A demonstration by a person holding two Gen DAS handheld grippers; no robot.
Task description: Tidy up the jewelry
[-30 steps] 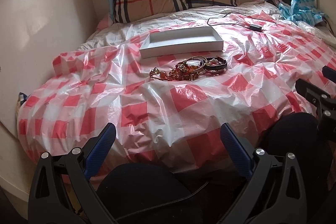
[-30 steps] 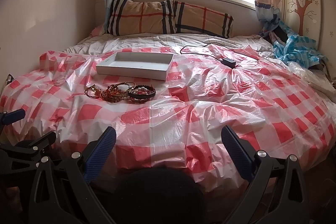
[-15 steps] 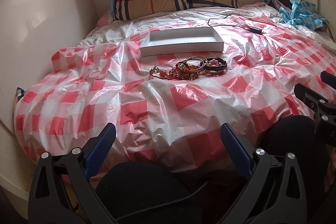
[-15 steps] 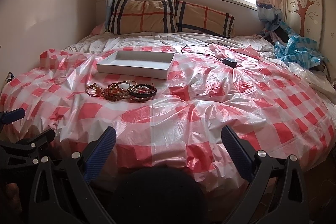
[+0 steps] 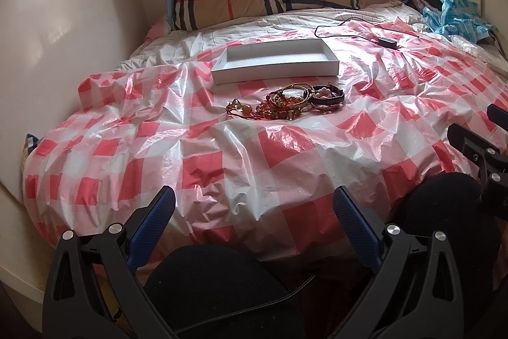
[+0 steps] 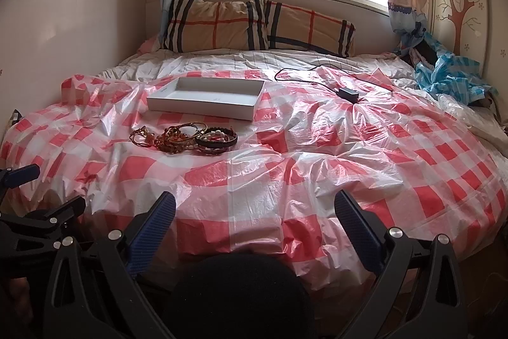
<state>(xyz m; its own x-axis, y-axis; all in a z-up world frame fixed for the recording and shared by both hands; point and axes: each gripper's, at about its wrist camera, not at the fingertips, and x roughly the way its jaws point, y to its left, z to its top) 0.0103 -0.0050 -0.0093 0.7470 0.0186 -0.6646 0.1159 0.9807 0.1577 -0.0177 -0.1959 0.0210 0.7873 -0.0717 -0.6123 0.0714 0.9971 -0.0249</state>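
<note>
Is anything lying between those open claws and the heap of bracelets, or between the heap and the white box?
Nothing visible. Only crinkled red-and-white checked plastic sheet separates either open gripper from the pile of beaded bracelets, and the shallow white cardboard box sits just behind it.

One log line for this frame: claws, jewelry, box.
left claw: open, empty | right claw: open, empty | jewelry: piled on sheet, near side of box | box: looks empty
</note>
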